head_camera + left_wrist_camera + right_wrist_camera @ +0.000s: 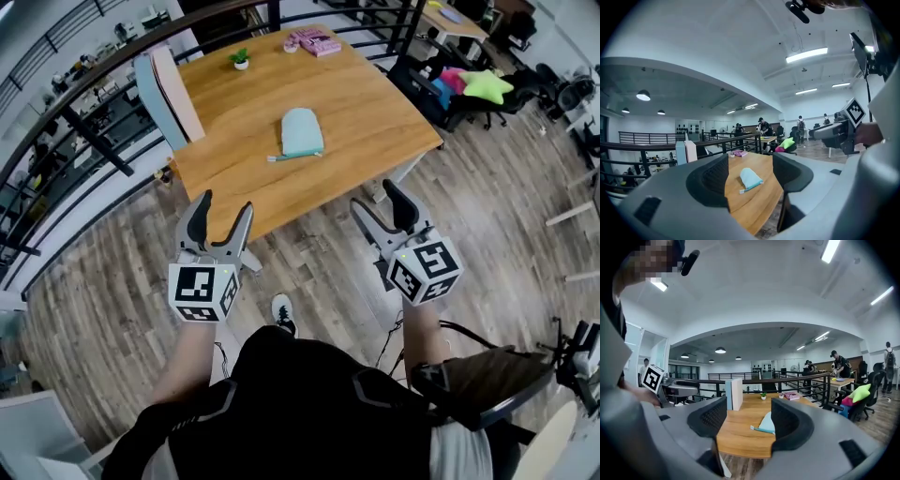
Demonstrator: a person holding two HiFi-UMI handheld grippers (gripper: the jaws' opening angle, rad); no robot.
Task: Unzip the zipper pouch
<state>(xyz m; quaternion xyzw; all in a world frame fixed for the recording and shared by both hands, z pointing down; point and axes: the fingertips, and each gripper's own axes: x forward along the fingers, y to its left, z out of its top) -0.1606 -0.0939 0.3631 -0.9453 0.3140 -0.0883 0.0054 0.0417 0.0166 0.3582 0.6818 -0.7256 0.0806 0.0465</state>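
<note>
A pale teal zipper pouch [302, 131] lies flat in the middle of the wooden table [375, 112], with its zipper edge toward me. Both grippers hang over the floor in front of the table, well short of the pouch. My left gripper [221, 217] is open with nothing between its jaws. My right gripper [382, 205] is open and empty too. The pouch [750, 178] shows between the jaws in the left gripper view. In the right gripper view the pouch [766, 423] is partly hidden behind the right jaw.
A white and blue box [169, 94] stands at the table's left edge. A small potted plant [241, 58] and a pink book [315, 41] sit at the far side. Black railings [66, 122] run behind. Office chairs and a green star cushion [486, 84] are at right.
</note>
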